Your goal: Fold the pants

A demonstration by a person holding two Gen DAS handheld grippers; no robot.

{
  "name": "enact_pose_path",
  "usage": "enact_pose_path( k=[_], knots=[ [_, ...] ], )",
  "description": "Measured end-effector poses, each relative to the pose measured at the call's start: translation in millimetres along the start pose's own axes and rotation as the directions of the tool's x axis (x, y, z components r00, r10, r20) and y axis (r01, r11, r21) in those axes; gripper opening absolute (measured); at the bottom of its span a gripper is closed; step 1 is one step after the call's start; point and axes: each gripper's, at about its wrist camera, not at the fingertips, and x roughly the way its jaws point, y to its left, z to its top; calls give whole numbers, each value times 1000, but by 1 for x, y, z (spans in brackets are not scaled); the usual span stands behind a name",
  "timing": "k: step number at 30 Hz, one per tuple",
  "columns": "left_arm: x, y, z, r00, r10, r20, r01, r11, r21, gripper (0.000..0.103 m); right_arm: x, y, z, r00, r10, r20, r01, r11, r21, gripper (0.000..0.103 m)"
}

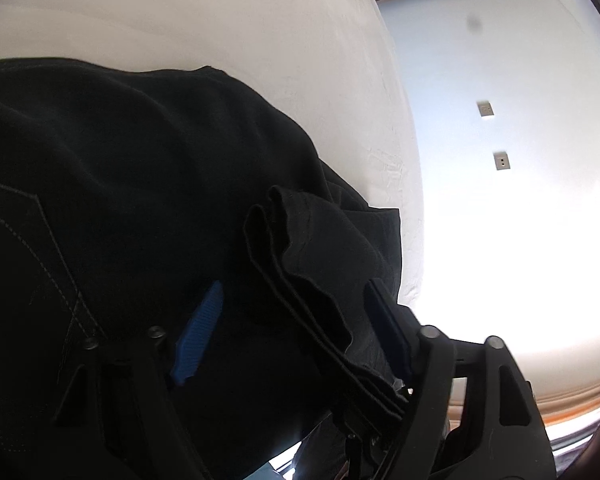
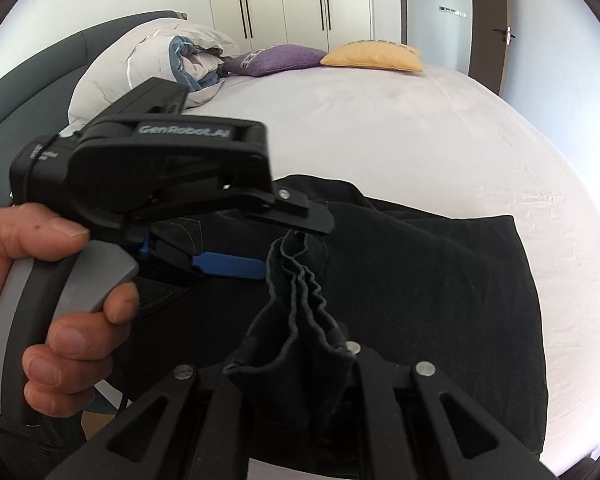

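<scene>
Black pants [image 2: 420,280] lie on the white bed [image 2: 380,128], partly folded, with a seam and pocket stitching showing in the left wrist view [image 1: 100,200]. A bunched leg hem [image 2: 300,292] hangs between both grippers. My left gripper [image 2: 290,240], held in a hand, has its jaws spread wide, with the hem edge [image 1: 312,280] between its blue pad [image 1: 198,336] and black pad. My right gripper [image 2: 296,360] is shut on the lower end of that hem; its fingertips are hidden by cloth.
A rolled duvet [image 2: 148,68], a purple pillow [image 2: 276,58] and a yellow pillow [image 2: 374,56] lie at the head of the bed. Wardrobe doors [image 2: 300,0] stand behind. The bed edge and a wall with sockets [image 1: 500,160] are to the right.
</scene>
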Motion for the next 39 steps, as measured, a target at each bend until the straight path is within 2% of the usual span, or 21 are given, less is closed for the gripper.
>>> enact_pose_path(
  k=[1,2,3,5,8,13,18,24,26,27,29,31,33,35,37,39],
  knots=[
    [2,-2,4,1000,7,-11,-7,1000,8,36,0,2,-1,1000,3,-1,-3,1000,-8,8],
    [4,-2,7,1000,14,-26,-13,1000,17,28,0,4,0,1000,8,-2,-8,1000,-11,8],
    [5,-3,9,999,15,-32,-14,1000,24,28,0,6,0,1000,9,-2,-9,1000,-15,9],
    [3,-4,15,999,16,-40,-14,999,44,17,0,8,1,1000,7,1,-7,1000,-28,9],
    [-1,-4,23,998,15,-60,-10,997,81,7,0,11,3,1000,9,8,-9,999,-38,9],
    [-16,-10,40,995,50,-89,-33,982,186,7,1,25,5,1000,21,12,-20,997,-74,9],
    [-33,-12,49,985,138,-103,-106,957,271,7,12,52,4,1000,29,-4,-29,990,-139,9],
    [-38,13,61,977,186,-102,-157,959,237,7,35,70,-9,999,21,-50,-30,981,-192,10],
    [-35,23,62,973,202,-114,-174,960,218,9,46,72,-14,994,33,-102,-52,980,-193,16],
    [-39,33,51,973,196,-117,-168,962,216,9,49,71,-16,990,46,-133,-69,981,-180,21],
    [-47,32,52,976,197,-98,-171,960,222,13,41,65,-17,983,97,-155,-119,983,-137,26],
    [-65,25,45,968,248,-48,-228,939,258,13,23,52,-15,966,200,-165,-211,976,-53,40],
    [-86,13,43,954,299,3,-289,920,264,13,0,32,-13,944,298,-144,-298,954,22,44],
    [-104,4,46,935,348,70,-354,897,264,13,-20,2,-6,919,381,-100,-373,924,89,44],
    [-112,-9,48,941,323,107,-340,900,274,13,-30,-41,6,905,422,-45,-411,898,157,45],
    [-115,-29,37,953,276,127,-302,905,300,13,-28,-91,18,873,487,12,-474,844,252,45]
  ],
)
